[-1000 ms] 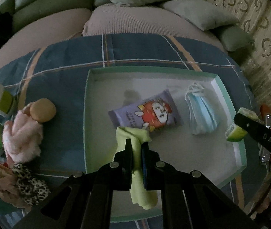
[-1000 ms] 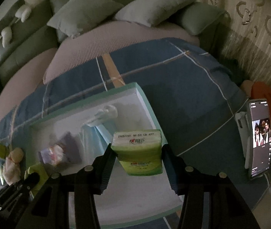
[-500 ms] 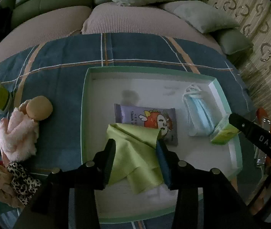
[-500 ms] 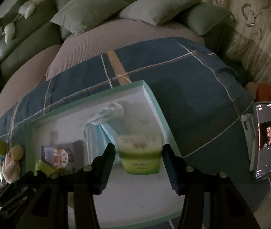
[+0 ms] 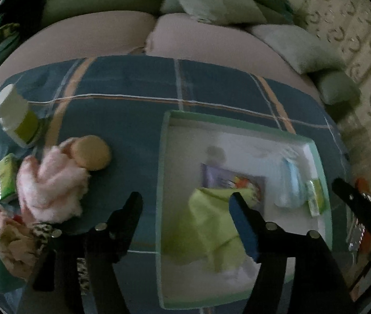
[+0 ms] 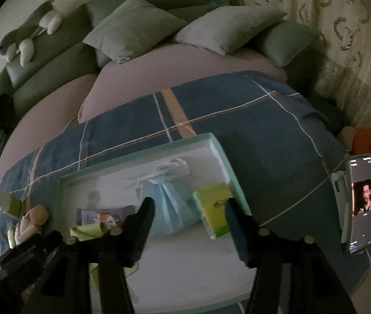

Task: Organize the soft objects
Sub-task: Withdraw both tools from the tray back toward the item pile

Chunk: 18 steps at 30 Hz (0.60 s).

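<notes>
STEP: release into tray [image 5: 161, 172] | left tongs [image 5: 185, 201] just opened wide, empty, green cloth [image 5: 206, 225] dropped inside | right tongs [image 6: 189, 206] just widened, tissue pack [image 6: 212, 212] freed by tray wall | NEXT: likely fetch pink plush [image 5: 52, 183] from bed.

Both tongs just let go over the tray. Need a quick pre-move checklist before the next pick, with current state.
1. Left tongs empty: ok; jaws have just been opening, nothing gripped.
2. Green cloth released inside the tray: ok, lies flat on the floor.
3. Right tongs empty: ok; jaws have just been opening.
4. Tissue pack settled: cannot tell, it is tilted against the tray's right wall.
5. Next soft item reachable: ok, pink fluffy piece lies on the blanket left of the tray.
6. Path to it unblocked: cannot tell; tan round puff touches it.
</notes>
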### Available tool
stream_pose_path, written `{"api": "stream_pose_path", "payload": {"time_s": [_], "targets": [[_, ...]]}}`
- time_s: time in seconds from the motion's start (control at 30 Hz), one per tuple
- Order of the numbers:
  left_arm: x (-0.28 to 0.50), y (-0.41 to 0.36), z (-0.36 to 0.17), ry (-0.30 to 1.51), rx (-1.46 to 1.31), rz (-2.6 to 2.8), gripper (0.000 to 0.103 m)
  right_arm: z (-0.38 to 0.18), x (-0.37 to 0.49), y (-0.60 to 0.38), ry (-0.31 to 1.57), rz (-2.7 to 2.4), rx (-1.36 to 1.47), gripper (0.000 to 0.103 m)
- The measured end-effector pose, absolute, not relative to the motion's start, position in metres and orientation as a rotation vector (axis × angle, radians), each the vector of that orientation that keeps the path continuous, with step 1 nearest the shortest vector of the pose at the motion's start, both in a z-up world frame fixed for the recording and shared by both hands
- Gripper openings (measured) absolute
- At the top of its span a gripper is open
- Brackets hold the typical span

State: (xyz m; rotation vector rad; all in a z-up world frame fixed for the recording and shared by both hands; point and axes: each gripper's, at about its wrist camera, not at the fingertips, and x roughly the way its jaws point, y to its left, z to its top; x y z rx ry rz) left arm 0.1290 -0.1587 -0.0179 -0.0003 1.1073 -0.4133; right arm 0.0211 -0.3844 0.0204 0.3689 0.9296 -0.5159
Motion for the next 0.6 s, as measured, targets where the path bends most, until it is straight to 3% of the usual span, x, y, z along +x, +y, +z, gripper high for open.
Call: {"api": "stream_pose_path", "payload": {"time_s": [0.23, 0.37, 0.6], "targets": [[0.142, -0.13, -0.013, 1.063, -0.041, -0.325, 0.087, 0.024, 0.028, -0.368, 0.909, -0.451, 0.349, 0.072], [0.145, -0.119, -0.008, 1.033, -0.041, -0.302, 0.088, 0.027, 0.032, -0.357, 0.894, -0.415, 0.342, 0.086], [0.149, -0.097, 0.004, 0.999, -0.063, -0.274, 0.088, 0.032, 0.039, -0.34, 0.873, -0.327, 0.363, 0.086]]}}
